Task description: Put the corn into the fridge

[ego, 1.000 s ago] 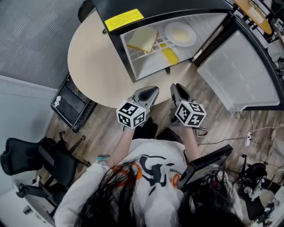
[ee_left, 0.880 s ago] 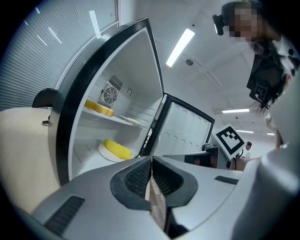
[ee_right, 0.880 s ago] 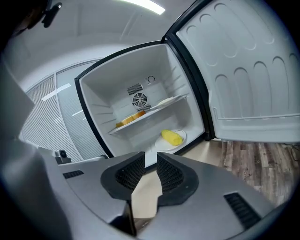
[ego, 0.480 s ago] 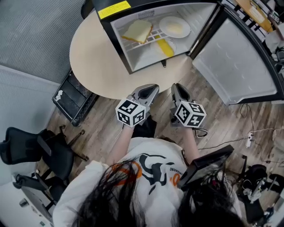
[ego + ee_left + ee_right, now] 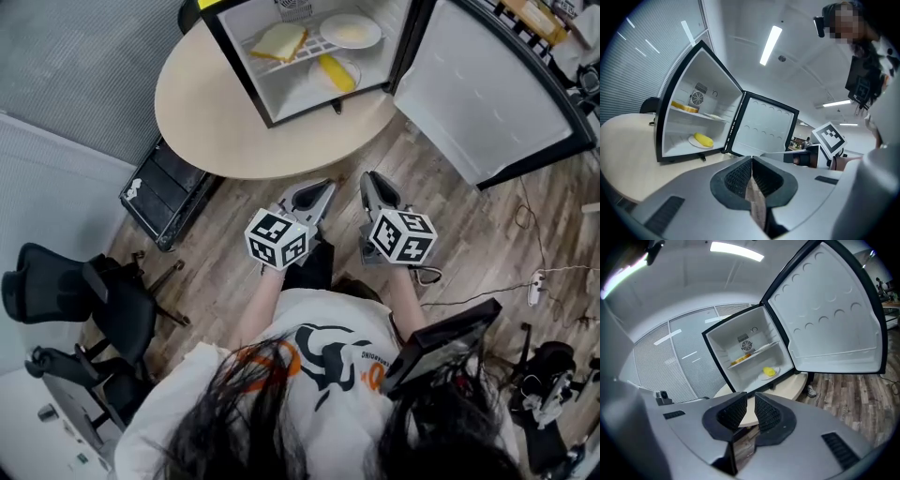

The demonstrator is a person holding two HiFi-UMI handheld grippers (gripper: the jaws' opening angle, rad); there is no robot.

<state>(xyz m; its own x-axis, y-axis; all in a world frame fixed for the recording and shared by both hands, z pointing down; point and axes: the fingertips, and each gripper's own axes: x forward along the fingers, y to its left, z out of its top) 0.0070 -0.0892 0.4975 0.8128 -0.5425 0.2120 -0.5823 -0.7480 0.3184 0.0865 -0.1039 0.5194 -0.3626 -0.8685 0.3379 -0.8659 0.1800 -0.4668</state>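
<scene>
The yellow corn [image 5: 332, 72] lies on a white plate on the floor of the open mini fridge [image 5: 239, 66], also in the left gripper view [image 5: 703, 139] and the right gripper view [image 5: 769, 372]. The fridge stands on a round beige table [image 5: 234, 122], its door [image 5: 487, 94] swung wide to the right. Both grippers hang side by side over the wooden floor, well short of the table. My left gripper [image 5: 322, 190] [image 5: 751, 161] is shut and empty. My right gripper [image 5: 372, 181] [image 5: 747, 401] is closing, only a thin slit left, with nothing between its jaws.
A bread slice [image 5: 278, 40] and a second plate [image 5: 350, 30] sit on the fridge's upper shelf. A black rack [image 5: 164, 197] stands under the table's left edge, a black chair [image 5: 56, 300] further left. Cables [image 5: 525, 281] trail on the floor at right.
The fridge and table have slid up and away in the head view as both grippers drew back from them together. The corn stays on its plate inside.
</scene>
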